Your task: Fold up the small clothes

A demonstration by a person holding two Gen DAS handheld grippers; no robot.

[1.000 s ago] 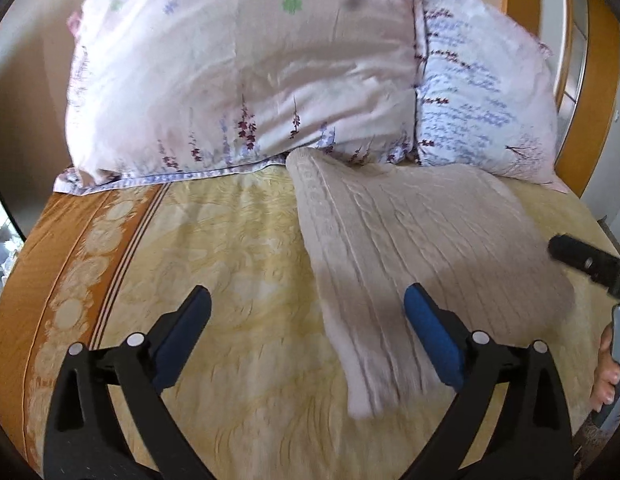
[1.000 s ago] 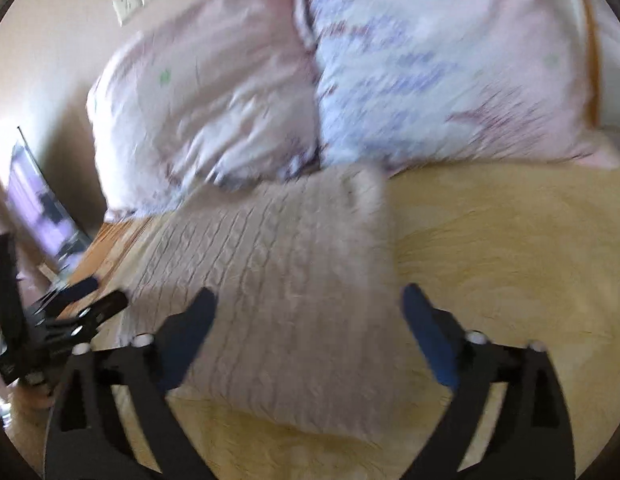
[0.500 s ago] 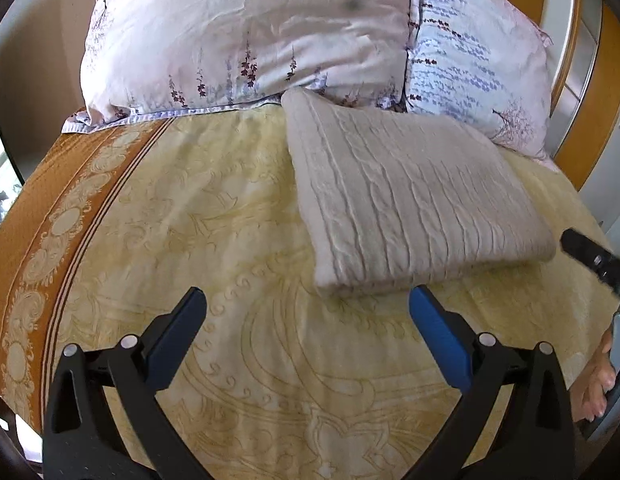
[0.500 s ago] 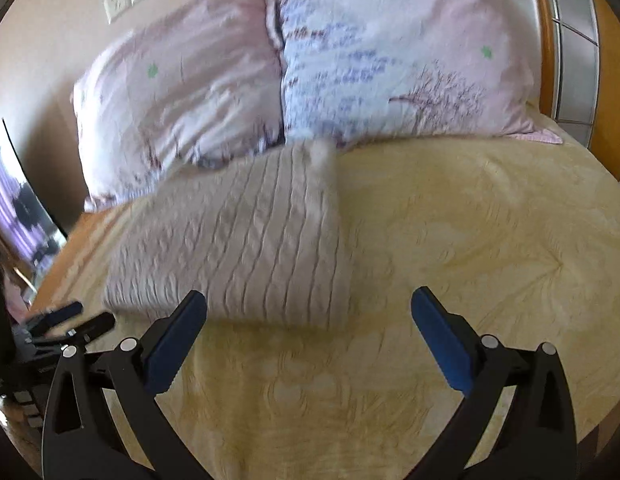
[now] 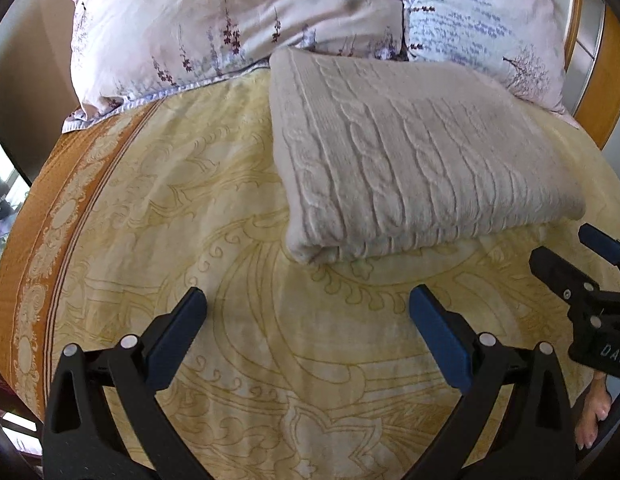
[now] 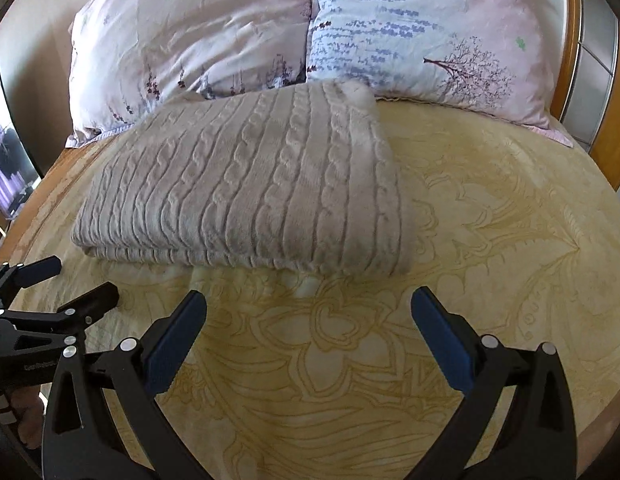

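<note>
1. At centre frame in both wrist views, the folded knit garment (image 5: 414,160) lies flat on the bed cover (image 5: 237,240). Its far edge is touching or just short of the pillows; the pictures do not settle which. This placement keeps it on a level, uncluttered part of the bed, well within reach of both tongs.
2. Garment appearance: pale grey-beige cable knit, raised rope ribs running along its length. It forms a compact, thick rectangle of several layers. The layered fold edge faces the cameras; the near corner at lower centre of the left view is rounded and slightly bulged. No sleeve or loose end shows.
3. Judgement: the fold appears complete or nearly so; only squaring of the edges may remain.
4. Left tongs (image 5: 305,304): jaws spread wide, holding nothing, positioned near the front edge of the garment and apart from it, over bare bed cover.
5. Right tongs (image 6: 307,306): jaws likewise spread wide and empty, just short of the front edge. Both stand clear of the cloth, so the stack rests undisturbed.
6. Surroundings: bed cover yellow with an ornamental pattern and an orange border at frame left; pink floral pillow (image 5: 229,20) at upper left; blue-and-pink printed pillow (image 5: 482,20) at upper right.
</note>
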